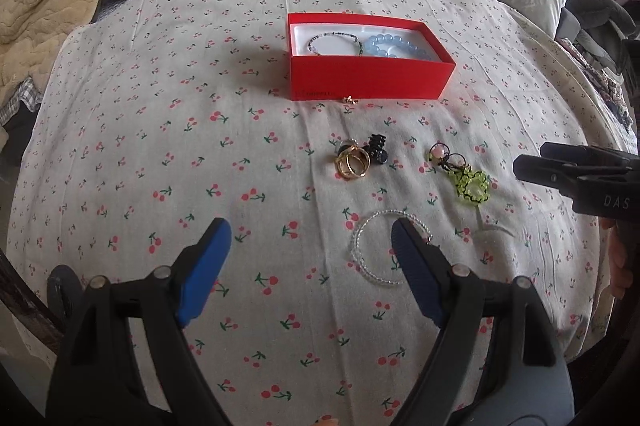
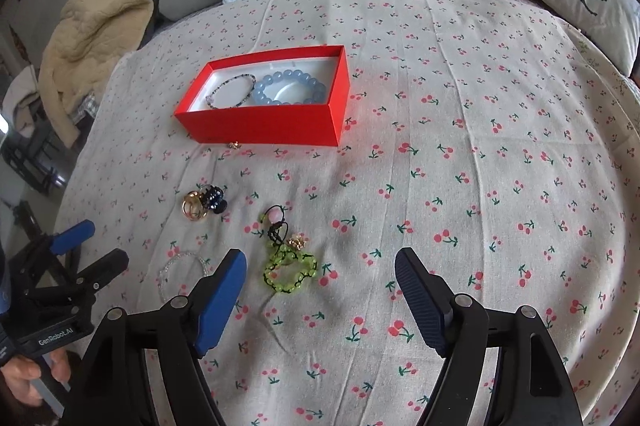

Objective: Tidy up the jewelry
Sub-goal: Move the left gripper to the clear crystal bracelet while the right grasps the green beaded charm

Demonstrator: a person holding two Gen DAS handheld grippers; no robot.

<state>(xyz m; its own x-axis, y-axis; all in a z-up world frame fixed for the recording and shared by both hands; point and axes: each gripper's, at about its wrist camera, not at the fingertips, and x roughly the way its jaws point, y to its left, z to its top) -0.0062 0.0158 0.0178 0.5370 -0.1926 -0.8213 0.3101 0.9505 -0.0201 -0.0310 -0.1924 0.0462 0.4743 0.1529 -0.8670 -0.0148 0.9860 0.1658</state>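
Left hand-held gripper [image 1: 308,242]: jaws wide, nothing held, over the bed [image 1: 120,146] just left of the clear bead bracelet [image 1: 380,250].
Loose on the bed: gold rings [image 1: 352,162] with a black clip [image 1: 378,146], green bead piece [image 2: 290,266], a small gold bit by the box.
Red box [image 2: 260,130]: two bracelets in already.
Right hand-held gripper [image 2: 320,274]: wide open, empty.
Progress: partly done, I'd judge.

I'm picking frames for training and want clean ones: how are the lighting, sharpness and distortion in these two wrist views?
Left wrist view: soft daylight, sharp centre, the red box casting only a faint shadow; strong fisheye bend curves the cherry-print sheet and darkens the corners. Right wrist view: the same even light and bulge, the clear bead bracelet hard to see against the cloth; no motion blur in either.
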